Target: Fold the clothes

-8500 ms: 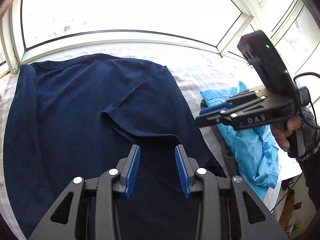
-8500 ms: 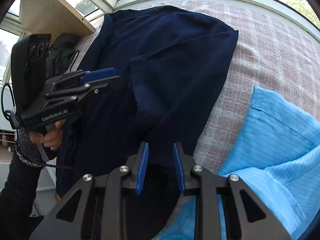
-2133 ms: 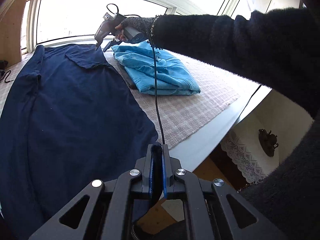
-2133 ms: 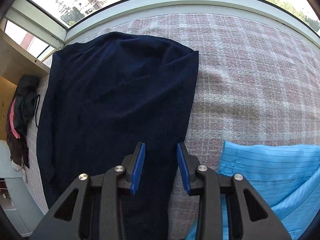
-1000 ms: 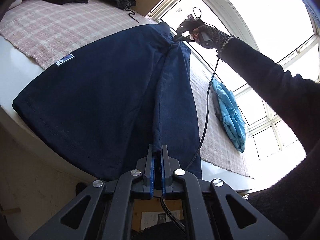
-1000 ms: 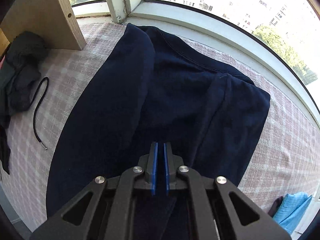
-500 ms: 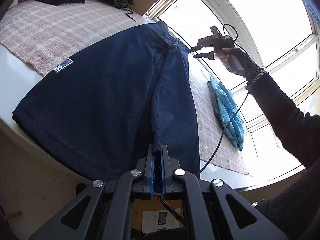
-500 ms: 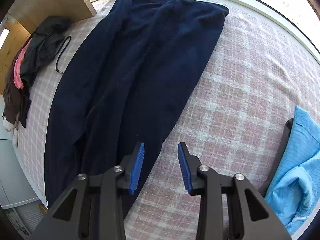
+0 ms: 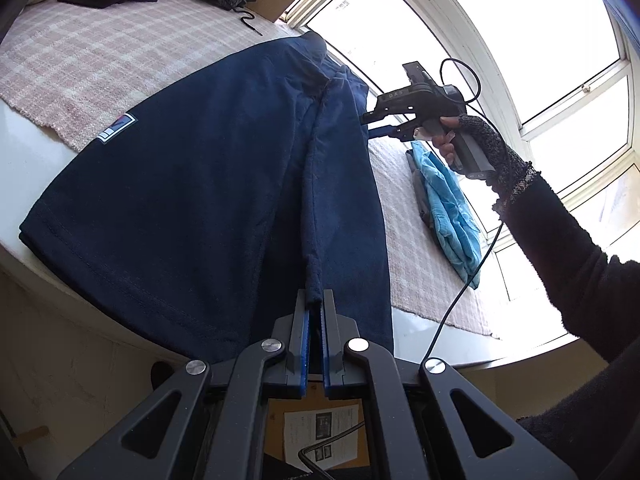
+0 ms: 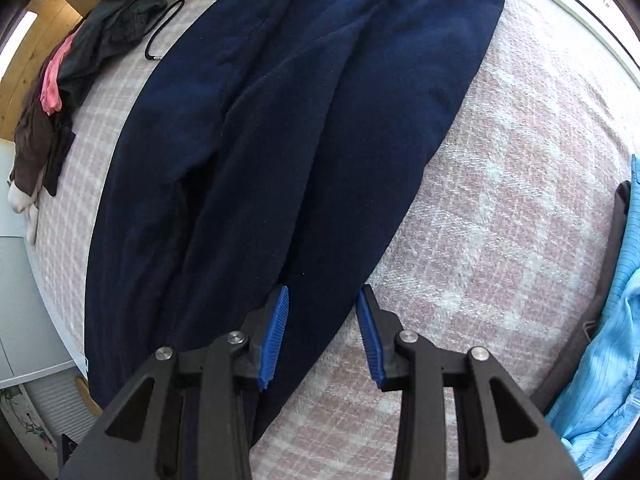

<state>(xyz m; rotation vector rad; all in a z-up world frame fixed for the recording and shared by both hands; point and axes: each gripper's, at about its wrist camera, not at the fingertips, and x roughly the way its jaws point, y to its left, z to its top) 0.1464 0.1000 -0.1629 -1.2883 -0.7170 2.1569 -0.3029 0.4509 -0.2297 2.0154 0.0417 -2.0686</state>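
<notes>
A navy blue shirt [image 9: 208, 184] lies lengthwise on the checked cloth, one side folded over the middle. My left gripper [image 9: 315, 300] is shut on the folded edge of its hem at the table's near edge. The same navy shirt [image 10: 304, 128] fills the right wrist view. My right gripper [image 10: 322, 300] points down over the shirt's right edge, jaws apart with nothing between them. In the left wrist view the right gripper [image 9: 370, 124] hovers beside the shirt's far shoulder, held by a gloved hand [image 9: 476, 140].
A folded light blue shirt [image 9: 452, 208] lies to the right on the pink checked cloth [image 10: 500, 216]. A heap of dark and pink clothes [image 10: 60, 68] and a black cord loop [image 10: 164, 32] lie at the left. The table edge [image 9: 36, 184] runs below the hem.
My right gripper let go of the far end of the fold, opened, and moved back along the shirt's right edge. The left gripper kept its hold and stayed put.
</notes>
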